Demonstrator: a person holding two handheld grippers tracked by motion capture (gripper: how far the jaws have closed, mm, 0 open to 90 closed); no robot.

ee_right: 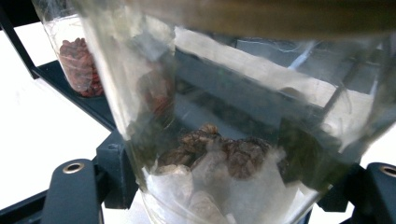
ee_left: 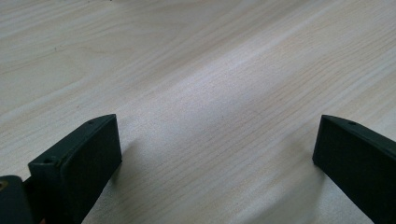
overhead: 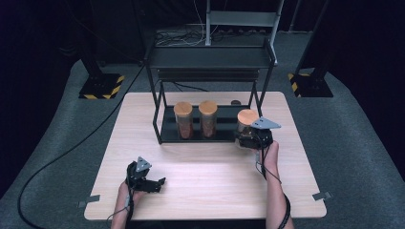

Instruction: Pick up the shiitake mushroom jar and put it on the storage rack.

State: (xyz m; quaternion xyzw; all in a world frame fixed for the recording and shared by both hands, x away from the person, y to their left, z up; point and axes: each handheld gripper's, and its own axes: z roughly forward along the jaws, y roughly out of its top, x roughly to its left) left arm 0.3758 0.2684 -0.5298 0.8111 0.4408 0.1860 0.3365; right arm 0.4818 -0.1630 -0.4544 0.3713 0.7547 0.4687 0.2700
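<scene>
A glass jar with a wooden lid (overhead: 247,116) stands at the right end of the black rack (overhead: 210,58), by its front right post. My right gripper (overhead: 246,137) is shut on this jar (ee_right: 224,116), one jaw on each side of the glass (ee_right: 229,179). Brown nut-like pieces and pale lumps lie in its bottom. Whether its base touches the table is hidden. My left gripper (overhead: 160,184) rests low at the front left of the table, open, with bare wood between its jaws (ee_left: 217,135).
Two more wooden-lidded jars (overhead: 184,119) (overhead: 208,118) with reddish contents stand on the rack's lower shelf (overhead: 167,130); one of them (ee_right: 77,65) is seen past the held jar. The light wooden table (overhead: 215,181) ends just behind both forearms. A cable trails across the floor at the left.
</scene>
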